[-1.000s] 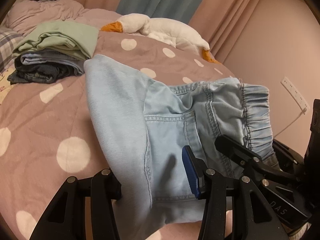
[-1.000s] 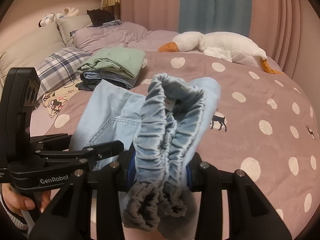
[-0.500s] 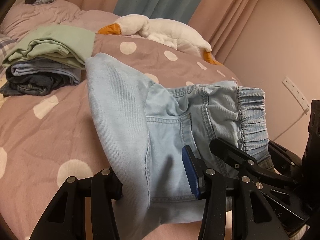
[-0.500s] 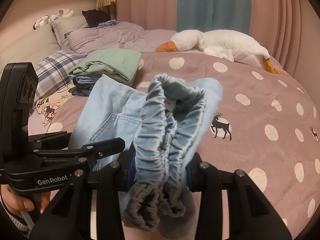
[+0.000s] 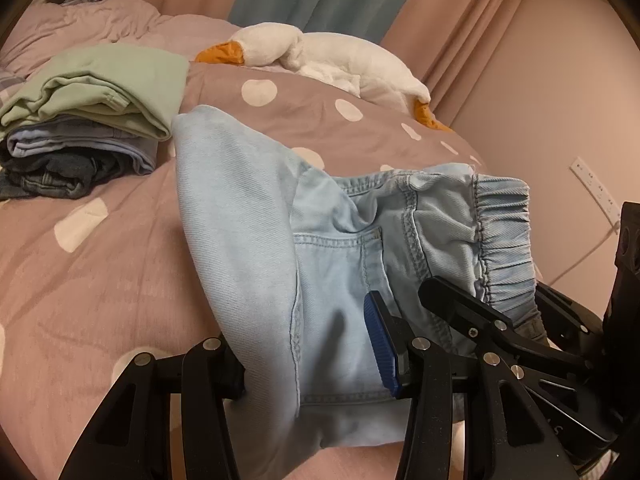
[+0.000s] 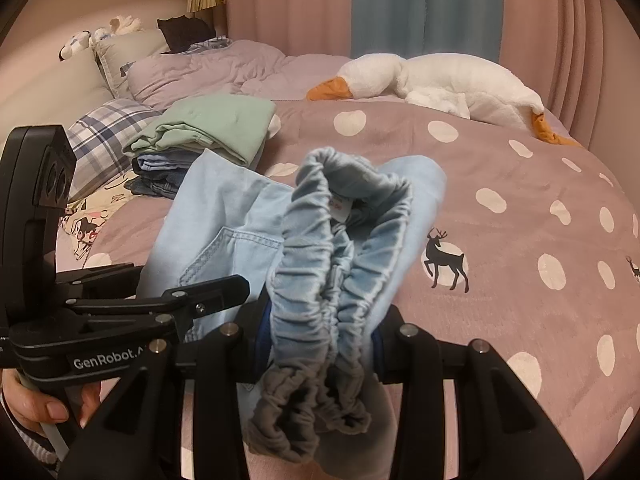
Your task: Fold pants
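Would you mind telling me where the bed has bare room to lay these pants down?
Free: the dotted blanket between the light-blue pants and plush goose. Crowded: the folded clothes stack and plaid pillow on the left.

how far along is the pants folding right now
Done: a stack of folded clothes sits on the bed. In hand: the light blue pants are already doubled over, the right gripper clamping the bunched waistband and the left gripper holding the folded body. Left: set them on the stack.
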Motion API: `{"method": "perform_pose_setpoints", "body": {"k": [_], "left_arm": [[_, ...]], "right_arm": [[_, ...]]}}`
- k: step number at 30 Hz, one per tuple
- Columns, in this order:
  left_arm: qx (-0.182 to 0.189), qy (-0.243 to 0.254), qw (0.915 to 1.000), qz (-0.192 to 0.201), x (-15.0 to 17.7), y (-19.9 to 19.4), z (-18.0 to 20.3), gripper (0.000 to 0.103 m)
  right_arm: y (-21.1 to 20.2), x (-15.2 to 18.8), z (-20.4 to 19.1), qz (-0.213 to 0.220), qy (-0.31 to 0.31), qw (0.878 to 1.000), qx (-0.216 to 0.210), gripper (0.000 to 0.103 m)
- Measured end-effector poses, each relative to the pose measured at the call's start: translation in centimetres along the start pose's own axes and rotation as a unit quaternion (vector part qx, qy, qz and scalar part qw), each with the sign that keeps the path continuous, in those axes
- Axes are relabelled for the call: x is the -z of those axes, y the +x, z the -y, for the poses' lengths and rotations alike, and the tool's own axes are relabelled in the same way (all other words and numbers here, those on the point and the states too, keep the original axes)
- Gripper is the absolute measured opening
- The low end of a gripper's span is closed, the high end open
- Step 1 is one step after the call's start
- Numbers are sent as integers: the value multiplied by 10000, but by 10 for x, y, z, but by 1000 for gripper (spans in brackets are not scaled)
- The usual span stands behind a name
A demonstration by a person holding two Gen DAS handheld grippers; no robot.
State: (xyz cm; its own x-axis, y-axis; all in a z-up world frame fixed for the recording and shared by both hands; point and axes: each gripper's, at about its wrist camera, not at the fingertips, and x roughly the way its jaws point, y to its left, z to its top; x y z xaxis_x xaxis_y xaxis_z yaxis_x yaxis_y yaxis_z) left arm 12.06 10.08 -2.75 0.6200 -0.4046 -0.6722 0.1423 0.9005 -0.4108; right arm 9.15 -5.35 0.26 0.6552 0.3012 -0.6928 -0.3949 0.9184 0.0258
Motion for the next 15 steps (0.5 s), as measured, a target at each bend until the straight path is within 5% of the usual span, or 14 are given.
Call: {"method": "perform_pose_setpoints", "body": {"k": [15], "left_arm": [[-33,100,9999,-42,-7,13,7,49]], "right_arm": [[20,-16,21,84,13,10000,36,39]]}}
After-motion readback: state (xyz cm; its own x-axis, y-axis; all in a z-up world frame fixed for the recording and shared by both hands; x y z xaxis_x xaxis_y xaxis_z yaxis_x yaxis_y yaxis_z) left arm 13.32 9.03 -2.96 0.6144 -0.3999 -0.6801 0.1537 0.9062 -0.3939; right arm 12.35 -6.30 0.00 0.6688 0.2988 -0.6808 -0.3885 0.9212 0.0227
